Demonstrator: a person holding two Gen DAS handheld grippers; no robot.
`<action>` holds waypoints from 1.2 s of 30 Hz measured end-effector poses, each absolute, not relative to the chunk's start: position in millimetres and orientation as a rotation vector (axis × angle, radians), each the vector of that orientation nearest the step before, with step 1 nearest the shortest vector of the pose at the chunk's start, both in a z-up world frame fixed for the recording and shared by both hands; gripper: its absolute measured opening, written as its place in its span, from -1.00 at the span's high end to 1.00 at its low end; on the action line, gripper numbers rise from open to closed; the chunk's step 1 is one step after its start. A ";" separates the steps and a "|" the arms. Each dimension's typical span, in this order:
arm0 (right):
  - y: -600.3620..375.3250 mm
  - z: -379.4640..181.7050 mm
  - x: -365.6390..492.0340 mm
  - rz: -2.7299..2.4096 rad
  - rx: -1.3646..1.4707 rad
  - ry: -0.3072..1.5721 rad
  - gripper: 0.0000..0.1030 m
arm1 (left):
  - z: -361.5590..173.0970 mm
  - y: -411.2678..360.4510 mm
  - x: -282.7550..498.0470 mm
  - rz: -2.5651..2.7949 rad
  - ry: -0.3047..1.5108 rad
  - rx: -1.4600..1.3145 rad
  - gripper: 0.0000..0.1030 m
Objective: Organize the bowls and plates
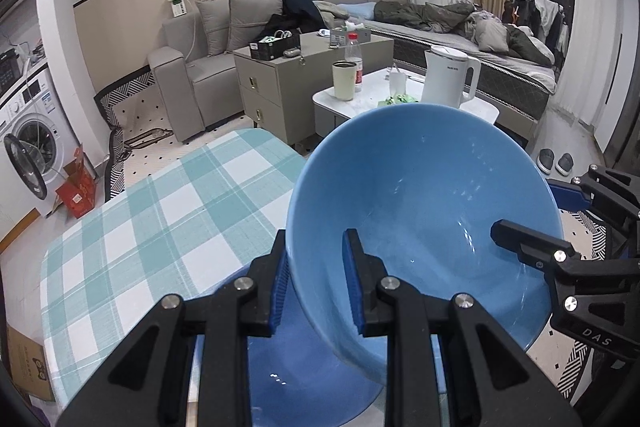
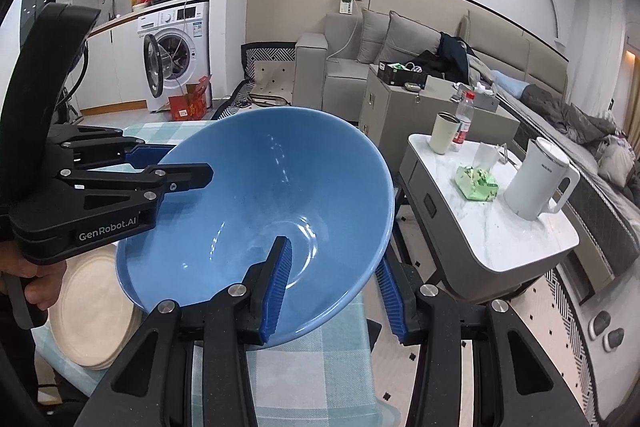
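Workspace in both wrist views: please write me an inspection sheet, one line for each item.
Surface: table under a teal and white checked cloth.
Job's things: big blue bowl held tilted above the table; another blue dish below it; stack of cream plates at the table's edge.
Clutter: nothing seen on the cloth.
Grippers: left tongs clamp the bowl's rim; right tongs straddle the opposite rim, one finger inside, one outside.
Cables: nothing seen on the table; cords by the washing machine.
Surroundings: side table with white kettle, cup, bottle; sofa; bed.
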State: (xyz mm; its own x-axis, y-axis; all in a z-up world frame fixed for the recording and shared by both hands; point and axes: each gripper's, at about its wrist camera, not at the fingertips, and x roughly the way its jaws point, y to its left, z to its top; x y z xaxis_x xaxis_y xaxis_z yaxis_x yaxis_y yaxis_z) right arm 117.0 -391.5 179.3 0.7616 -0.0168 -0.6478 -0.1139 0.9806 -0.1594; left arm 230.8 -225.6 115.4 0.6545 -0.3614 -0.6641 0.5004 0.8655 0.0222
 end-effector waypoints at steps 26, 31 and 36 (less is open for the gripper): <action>-295.2 152.0 142.7 0.213 -0.283 0.767 0.16 | 95.2 -133.4 226.4 -0.353 0.736 0.127 0.54; -289.0 143.6 144.4 0.227 -0.288 0.787 0.16 | 88.2 -126.8 224.4 -0.344 0.753 0.120 0.53; -284.2 135.2 145.3 0.236 -0.296 0.807 0.16 | 81.2 -123.8 223.9 -0.340 0.770 0.113 0.53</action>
